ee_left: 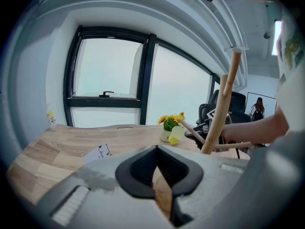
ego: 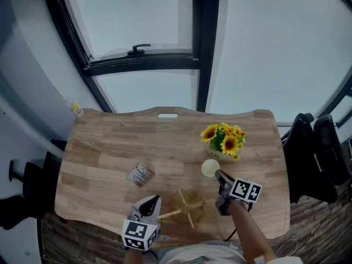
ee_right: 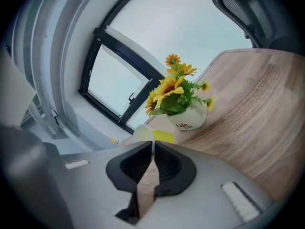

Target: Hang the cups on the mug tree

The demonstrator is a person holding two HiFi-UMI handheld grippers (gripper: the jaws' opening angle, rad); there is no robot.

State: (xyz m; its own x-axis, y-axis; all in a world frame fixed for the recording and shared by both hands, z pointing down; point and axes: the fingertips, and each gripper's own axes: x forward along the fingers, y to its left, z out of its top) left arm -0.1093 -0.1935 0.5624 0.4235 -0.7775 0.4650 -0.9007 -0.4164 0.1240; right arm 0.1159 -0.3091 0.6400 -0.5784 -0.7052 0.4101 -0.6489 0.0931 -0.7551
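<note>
1. Wide windows (ego: pixel 137 15) are seen behind a wooden table (ego: pixel 110 147), on which everything for the task is laid out.
2. Near the table's front edge stands the mug tree (ego: pixel 187 207). Its pegs are bare, so no cup is judged to be hung yet.
3. One yellow cup (ego: pixel 209 168) is found just beside the flower pot (ego: pixel 215 154), a little beyond the tree.
4. The right gripper (ee_right: pixel 152 143) is closed on that cup. A thin stretch of the rim is pinched between its jaws.
5. The left gripper (ee_left: pixel 155 149) is held with its jaws together and nothing between them, close to the tree on its left but not on it.
6. The step in hand is judged to be the carrying of the gripped cup toward the tree.
7. For the next move, the cup would need to be brought back over to a free peg. It would then be turned so that its handle can be slid onto that peg. The handle cannot be made out in any view, so its facing is left open.
8. As for containers, nothing is seen inside the cup, whose pale interior is visible from above. Sunflowers (ego: pixel 223 137) with green leaves are held in the white flower pot.
9. Elsewhere on the table, a small card (ego: pixel 139 174) and a little bottle (ego: pixel 76 109) at the far left corner are left well apart from the work.
</note>
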